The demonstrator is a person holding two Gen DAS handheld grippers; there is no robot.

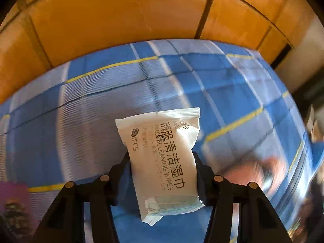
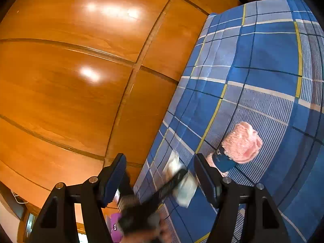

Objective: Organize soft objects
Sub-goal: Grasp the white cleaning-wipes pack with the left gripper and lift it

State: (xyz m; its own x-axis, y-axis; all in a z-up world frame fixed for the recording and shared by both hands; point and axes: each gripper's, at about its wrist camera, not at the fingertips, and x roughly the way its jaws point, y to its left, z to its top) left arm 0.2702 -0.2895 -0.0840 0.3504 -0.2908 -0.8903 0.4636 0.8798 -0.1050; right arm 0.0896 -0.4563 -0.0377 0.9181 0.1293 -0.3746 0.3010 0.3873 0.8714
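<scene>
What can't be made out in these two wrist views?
- Left wrist view: the pinkish object right of the wipes pack is motion-blurred.
- Left wrist view: a purple item is cut off by the left edge.
- Right wrist view: the left gripper is blurred, hiding its grip on the pack.

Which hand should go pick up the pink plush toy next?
Right. The right tongs are open and hold nothing, with the pink plush toy lying just ahead on the plaid sheet. The left tongs are shut on the wipes packet.
</scene>
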